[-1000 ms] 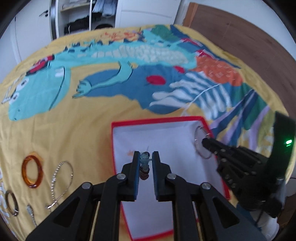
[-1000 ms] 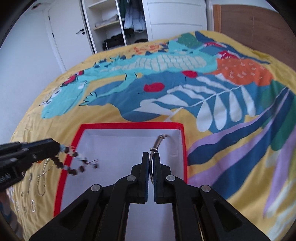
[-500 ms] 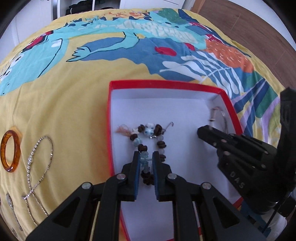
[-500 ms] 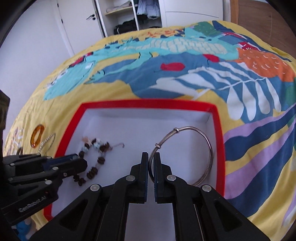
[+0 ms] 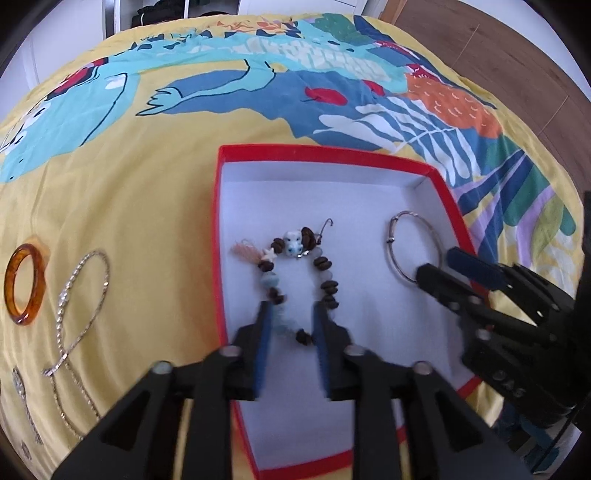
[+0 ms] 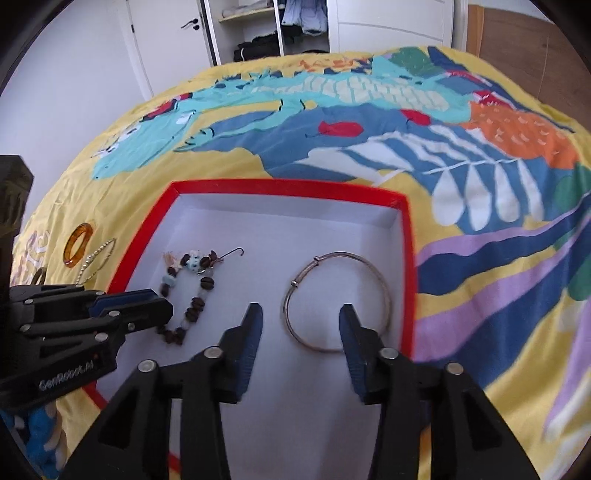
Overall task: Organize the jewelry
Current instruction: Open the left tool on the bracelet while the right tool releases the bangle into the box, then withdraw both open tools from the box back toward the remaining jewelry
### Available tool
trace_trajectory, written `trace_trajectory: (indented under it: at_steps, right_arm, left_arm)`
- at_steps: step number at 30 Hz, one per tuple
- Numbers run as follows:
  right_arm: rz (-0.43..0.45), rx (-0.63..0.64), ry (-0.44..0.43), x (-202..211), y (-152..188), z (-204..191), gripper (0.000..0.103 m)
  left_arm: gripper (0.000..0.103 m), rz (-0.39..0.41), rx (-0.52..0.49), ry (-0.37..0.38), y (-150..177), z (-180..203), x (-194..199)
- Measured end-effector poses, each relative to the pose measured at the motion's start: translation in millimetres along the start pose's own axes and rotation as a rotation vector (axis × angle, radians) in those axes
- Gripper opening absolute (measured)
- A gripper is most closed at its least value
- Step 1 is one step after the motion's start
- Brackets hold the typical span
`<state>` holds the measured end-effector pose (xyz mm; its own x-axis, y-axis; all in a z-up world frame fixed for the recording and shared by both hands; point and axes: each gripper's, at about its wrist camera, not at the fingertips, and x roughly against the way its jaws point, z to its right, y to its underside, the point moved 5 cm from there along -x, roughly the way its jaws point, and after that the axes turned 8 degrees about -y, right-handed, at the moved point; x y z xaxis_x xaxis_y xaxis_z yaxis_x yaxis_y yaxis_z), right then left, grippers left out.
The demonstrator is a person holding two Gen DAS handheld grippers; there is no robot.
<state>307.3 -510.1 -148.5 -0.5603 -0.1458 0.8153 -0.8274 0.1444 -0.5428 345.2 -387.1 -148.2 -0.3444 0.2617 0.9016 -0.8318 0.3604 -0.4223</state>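
A red-rimmed white box (image 5: 221,236) (image 6: 405,258) lies on the bedspread. A beaded bracelet (image 5: 325,264) (image 6: 199,286) with brown and pale blue beads lies flat in its left half. A thin silver bangle (image 5: 428,234) (image 6: 369,266) lies flat in its right half. My left gripper (image 5: 291,310) (image 6: 162,302) is open, its fingers either side of the beaded bracelet's near end. My right gripper (image 6: 301,314) (image 5: 436,264) is open over the near edge of the bangle. Neither holds anything.
Left of the box on the yellow bedspread lie an amber ring bangle (image 5: 24,284) (image 6: 77,249), a silver chain (image 5: 79,306) (image 6: 98,258) and further small silver pieces (image 5: 20,387). An open wardrobe (image 6: 280,29) stands beyond the bed, and wooden floor (image 5: 498,59) shows at right.
Both grippers have opened. The left let go of the beaded bracelet and the right let go of the silver bangle; both pieces now lie flat in the box.
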Motion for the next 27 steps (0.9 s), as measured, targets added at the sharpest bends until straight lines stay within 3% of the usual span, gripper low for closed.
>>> trace_trajectory:
  at_steps: [8,11,14,21,27]
  right_arm:
    - [0.09,-0.084,0.007,72.9,7.8,-3.8,0.043]
    - [0.123,-0.108,-0.018,98.4,14.2,-19.5,0.043]
    - [0.158,-0.106,-0.045,124.0,24.0,-45.1,0.044]
    - [0.211,-0.116,-0.096,162.3,51.1,-105.1,0.054]
    - [0.237,-0.09,-0.134,186.4,65.7,-144.1,0.054]
  left_arm:
    - [0.029,0.089,0.049,-0.007,20.8,-0.2,65.5]
    - [0.029,0.145,0.019,-0.054,40.8,0.6,101.4]
    - [0.029,0.133,0.009,-0.064,60.4,-6.4,125.1]
    - [0.029,0.173,0.07,-0.165,109.6,-60.7,185.5]
    - [0.029,0.212,0.138,-0.241,149.7,-115.3,231.9]
